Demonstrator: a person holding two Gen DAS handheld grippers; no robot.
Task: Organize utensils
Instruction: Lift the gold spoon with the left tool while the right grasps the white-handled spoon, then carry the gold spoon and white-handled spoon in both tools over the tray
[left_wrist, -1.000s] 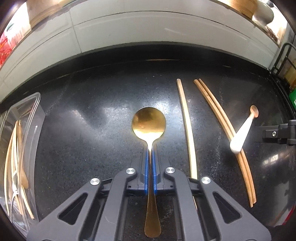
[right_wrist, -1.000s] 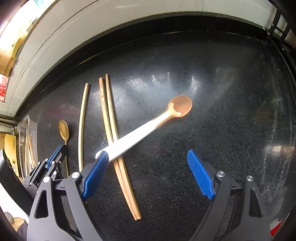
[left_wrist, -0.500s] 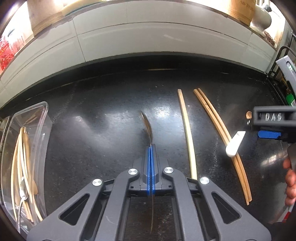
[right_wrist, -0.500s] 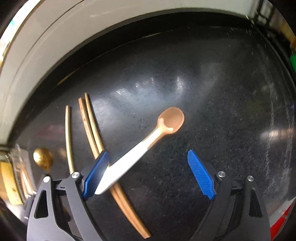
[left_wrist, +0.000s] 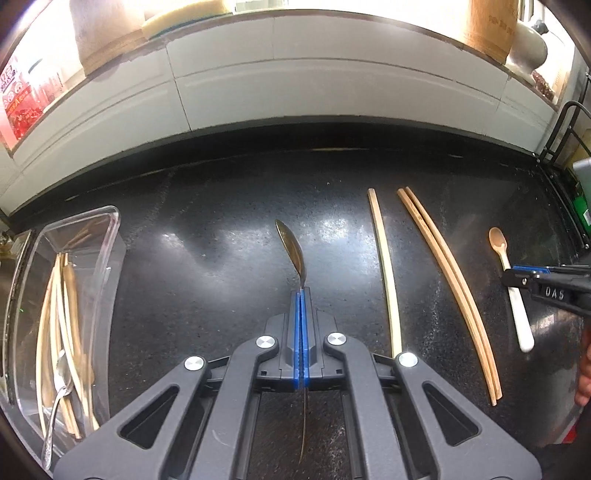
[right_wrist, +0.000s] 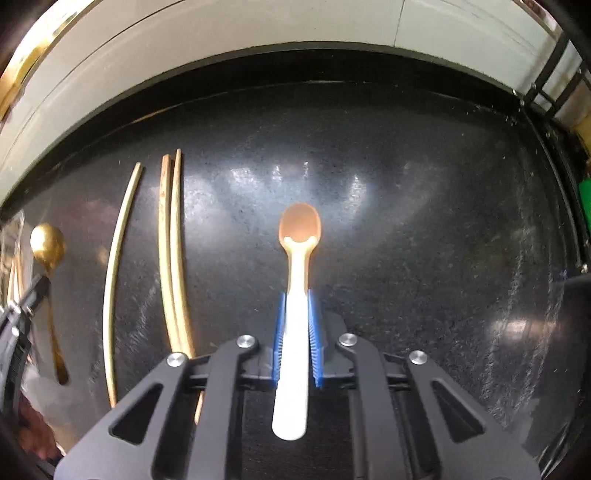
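My left hand-held gripper (left_wrist: 302, 295) is pressed together on the gold spoon (left_wrist: 291, 247), its blue pads pinching the thin handle edge-on. The bowl points toward 12 o'clock, turned on its side, and the handle tail runs back toward 6 o'clock between the black linkages. In the right wrist view the same spoon shows at 9 o'clock, clear of the dark speckled surface (left_wrist: 207, 280).

My right hand-held gripper (right_wrist: 297, 314) is closed on the white-handled spoon (right_wrist: 295, 317), blue pads (right_wrist: 279, 332) pressing either side of the handle. Its tan bowl points to 12 o'clock and the rounded white end sticks back toward 6 o'clock. I can't tell whether this spoon is lifted or resting on the surface.

From the left wrist view, a single pale chopstick (left_wrist: 386, 266) lies on the surface at about 2 o'clock of the held gold spoon, and a pair of darker bamboo chopsticks (left_wrist: 448, 280) lies touching side by side just beyond it toward 3 o'clock. The white-handled spoon sits further out at 3 o'clock, apart from the pair.

At 9 o'clock stands a clear plastic container (left_wrist: 110, 229). Inside I see several wooden chopsticks (left_wrist: 61, 314) lying lengthwise and a silver metal utensil (left_wrist: 59, 391) near the front end; its exact type I can't make out.
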